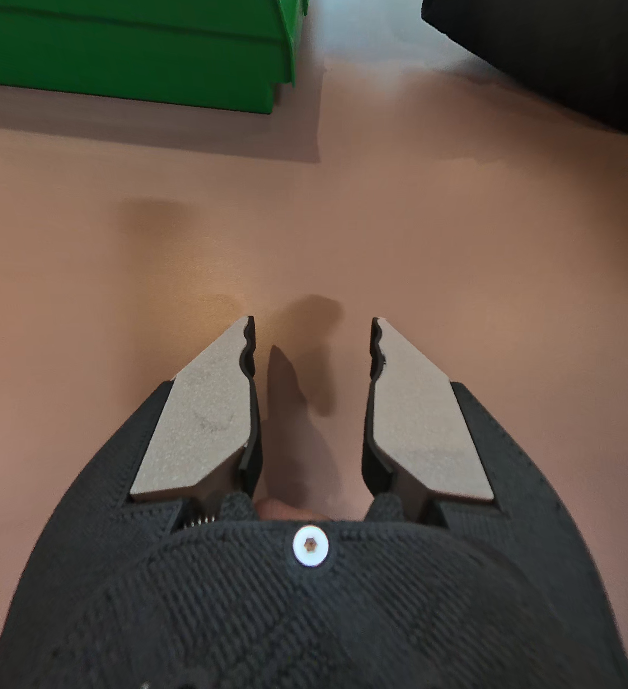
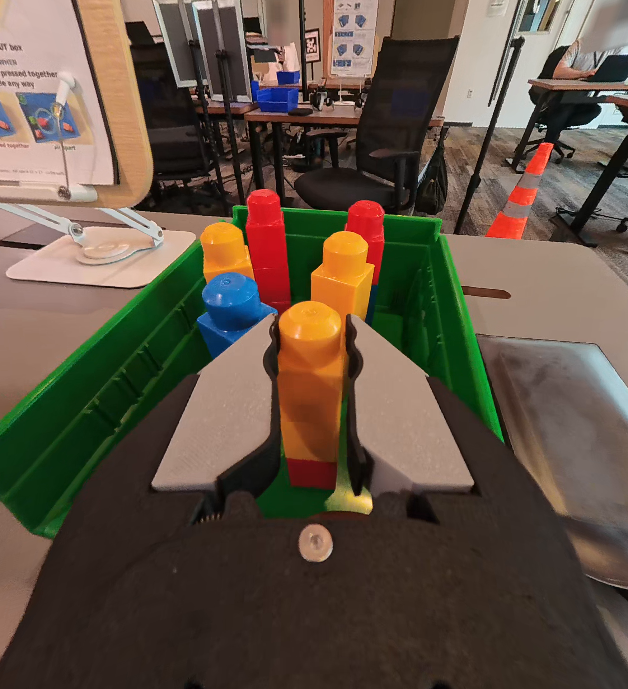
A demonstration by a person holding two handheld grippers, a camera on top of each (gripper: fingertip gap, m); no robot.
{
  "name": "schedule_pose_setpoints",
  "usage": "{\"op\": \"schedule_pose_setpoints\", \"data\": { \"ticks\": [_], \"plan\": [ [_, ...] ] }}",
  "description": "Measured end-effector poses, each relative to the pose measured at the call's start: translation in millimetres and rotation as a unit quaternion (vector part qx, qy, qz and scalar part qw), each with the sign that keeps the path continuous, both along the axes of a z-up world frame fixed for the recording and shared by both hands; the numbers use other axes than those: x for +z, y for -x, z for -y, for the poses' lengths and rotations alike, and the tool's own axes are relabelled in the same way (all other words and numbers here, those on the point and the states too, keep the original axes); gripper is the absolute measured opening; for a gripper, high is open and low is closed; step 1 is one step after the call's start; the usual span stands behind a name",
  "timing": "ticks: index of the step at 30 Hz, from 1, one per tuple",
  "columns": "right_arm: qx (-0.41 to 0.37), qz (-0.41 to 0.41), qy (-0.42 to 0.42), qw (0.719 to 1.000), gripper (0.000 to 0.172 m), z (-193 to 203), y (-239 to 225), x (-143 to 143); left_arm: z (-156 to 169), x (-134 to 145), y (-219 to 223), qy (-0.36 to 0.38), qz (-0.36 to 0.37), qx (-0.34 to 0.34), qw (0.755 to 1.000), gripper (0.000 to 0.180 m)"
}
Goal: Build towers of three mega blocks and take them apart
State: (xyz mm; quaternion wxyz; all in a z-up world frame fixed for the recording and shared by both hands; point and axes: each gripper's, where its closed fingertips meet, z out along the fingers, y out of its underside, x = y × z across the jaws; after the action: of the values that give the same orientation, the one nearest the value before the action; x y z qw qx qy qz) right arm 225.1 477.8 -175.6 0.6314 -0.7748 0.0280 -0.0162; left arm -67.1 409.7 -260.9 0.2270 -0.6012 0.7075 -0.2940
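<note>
Clamping one yellow-topped tower [image 2: 310, 391], right hand-held gripper [image 2: 310, 328]; five towers behind; left hand-held gripper [image 1: 312, 324] gapes bare.

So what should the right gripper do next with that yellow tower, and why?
Probably lift it straight up out of the green bin. The right gripper's fingers already press both sides of the yellow-and-red tower, and other towers, like the blue-topped one, stand close around it.
</note>
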Motion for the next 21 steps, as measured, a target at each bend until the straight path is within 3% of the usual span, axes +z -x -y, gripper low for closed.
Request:
{"op": "schedule_pose_setpoints", "data": {
  "ticks": [6,13,17,21],
  "plan": [
    [0.004,0.037,0.032,0.999,0.036,6.5,3.8,-1.2,-0.7,2.8,0.9,0.001,0.003,0.001,1.0,0.06],
    [0.012,0.024,0.063,0.998,0.037,15.0,2.5,-5.2,-0.5,2.7,1.5,0.002,0.002,0.0,1.0,0.06],
    [0.007,0.016,0.099,0.995,0.048,14.5,0.4,-18.9,-0.4,1.8,2.2,0.003,-0.001,-0.001,1.0,0.06],
    [0.001,0.024,0.133,0.991,0.036,16.5,-0.2,-30.2,0.0,1.6,2.5,0.005,-0.001,-0.002,1.0,0.06]
  ]
}}
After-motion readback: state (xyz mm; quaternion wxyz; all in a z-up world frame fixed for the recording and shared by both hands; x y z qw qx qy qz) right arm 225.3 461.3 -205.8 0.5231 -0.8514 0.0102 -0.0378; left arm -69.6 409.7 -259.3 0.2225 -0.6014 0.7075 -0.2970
